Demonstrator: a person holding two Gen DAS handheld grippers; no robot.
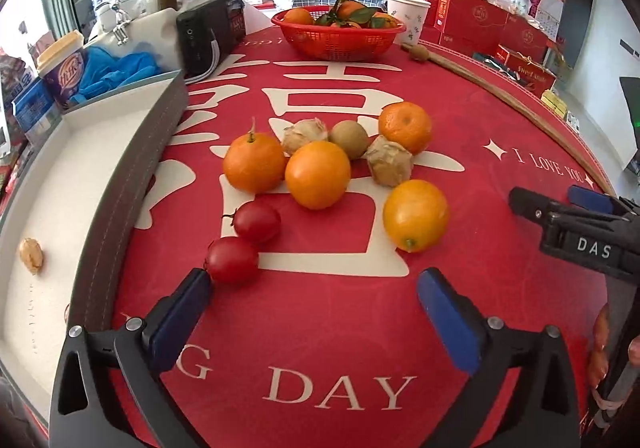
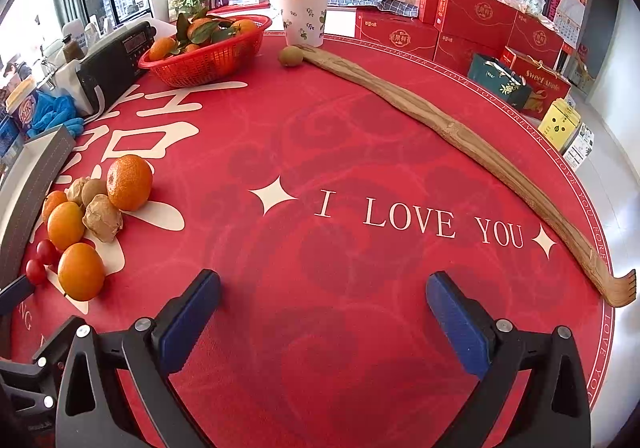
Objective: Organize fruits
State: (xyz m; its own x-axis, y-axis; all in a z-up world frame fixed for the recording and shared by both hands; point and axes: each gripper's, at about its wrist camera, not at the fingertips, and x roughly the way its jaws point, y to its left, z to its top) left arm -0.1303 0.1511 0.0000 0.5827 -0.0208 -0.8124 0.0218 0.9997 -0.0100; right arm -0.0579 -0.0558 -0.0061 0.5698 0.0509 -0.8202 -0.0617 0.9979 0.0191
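Note:
A pile of fruit lies on the red tablecloth: several oranges (image 1: pixel 318 174), a kiwi (image 1: pixel 349 139), two husked ground cherries (image 1: pixel 389 161) and two cherry tomatoes (image 1: pixel 231 259). My left gripper (image 1: pixel 314 288) is open and empty, its left pad beside the nearer tomato. A grey-edged white tray (image 1: pixel 132 184) on the left holds one husked fruit (image 1: pixel 31 256). My right gripper (image 2: pixel 323 290) is open and empty over bare cloth; it also shows in the left wrist view (image 1: pixel 560 200). The pile (image 2: pixel 82 270) sits to its left.
A red basket (image 1: pixel 340 38) of leafy mandarins stands at the back. A lone kiwi (image 2: pixel 290 56) lies by a long wooden back scratcher (image 2: pixel 460 136) and a paper cup (image 2: pixel 303 18). A black radio (image 1: pixel 208 32) and red gift boxes (image 2: pixel 480 20) surround the table.

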